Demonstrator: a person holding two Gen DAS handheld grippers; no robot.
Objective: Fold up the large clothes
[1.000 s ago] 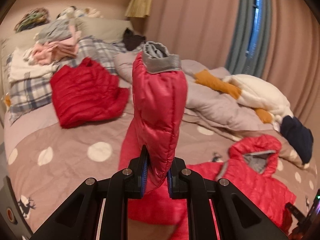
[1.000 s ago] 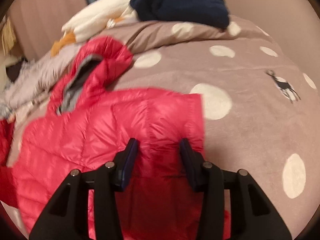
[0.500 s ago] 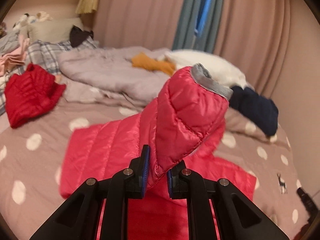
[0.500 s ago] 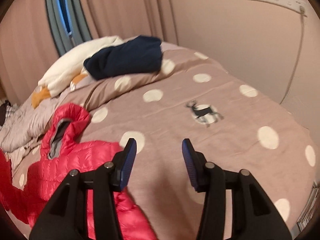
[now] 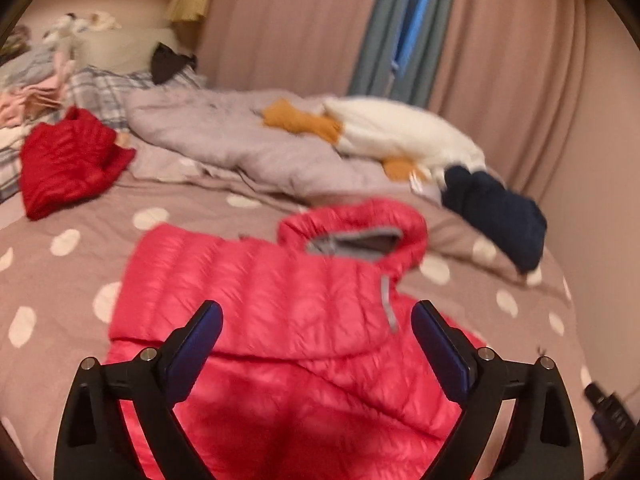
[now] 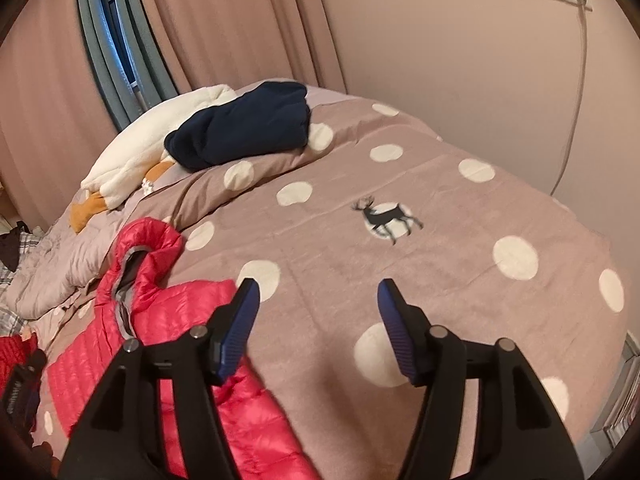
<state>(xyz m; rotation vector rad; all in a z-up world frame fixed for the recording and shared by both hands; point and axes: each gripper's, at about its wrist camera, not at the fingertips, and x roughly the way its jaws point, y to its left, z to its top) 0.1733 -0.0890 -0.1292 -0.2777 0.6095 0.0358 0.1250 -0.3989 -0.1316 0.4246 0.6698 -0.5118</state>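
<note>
A bright red hooded puffer jacket with a grey-lined hood lies on the bed, one sleeve folded across its front. My left gripper hovers just above it, its jaws opening wide with nothing pinched between the blue pads. In the right wrist view the same jacket lies at the lower left. My right gripper hangs over the bare dotted bedspread to the jacket's right, its jaws opening and nothing between them.
A second darker red jacket lies folded at the far left near plaid bedding. A grey quilt, a white and mustard garment and a navy garment lie at the back. Curtains and a wall bound the bed.
The left gripper carried the red sleeve across the jacket and let it go, opening wide. The right gripper lifted off the jacket, swung right over the bedspread and widened.
</note>
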